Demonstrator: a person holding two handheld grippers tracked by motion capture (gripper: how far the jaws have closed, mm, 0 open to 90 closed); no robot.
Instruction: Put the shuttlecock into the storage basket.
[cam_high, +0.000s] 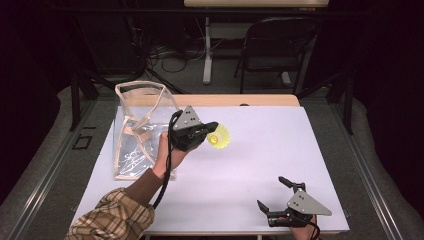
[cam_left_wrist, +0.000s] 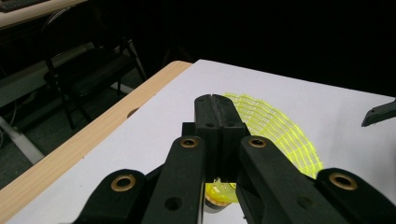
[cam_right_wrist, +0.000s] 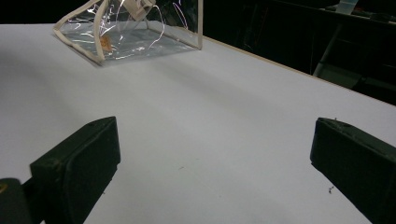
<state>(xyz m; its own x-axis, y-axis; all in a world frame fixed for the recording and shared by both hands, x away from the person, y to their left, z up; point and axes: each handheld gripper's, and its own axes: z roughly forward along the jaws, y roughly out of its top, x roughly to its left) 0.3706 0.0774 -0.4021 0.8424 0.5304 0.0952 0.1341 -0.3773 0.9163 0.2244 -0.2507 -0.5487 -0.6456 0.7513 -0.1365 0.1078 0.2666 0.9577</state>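
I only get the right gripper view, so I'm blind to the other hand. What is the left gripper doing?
Observer: The left gripper is shut on a yellow shuttlecock, near the table's middle.
Operator: Where does it grip it?
Observer: In the left gripper view the jaws close near the cork end, with the mesh skirt fanning out beyond them.
Operator: And the clear bag I see?
Observer: The clear bag stands at the table's left, just beside that left hand.
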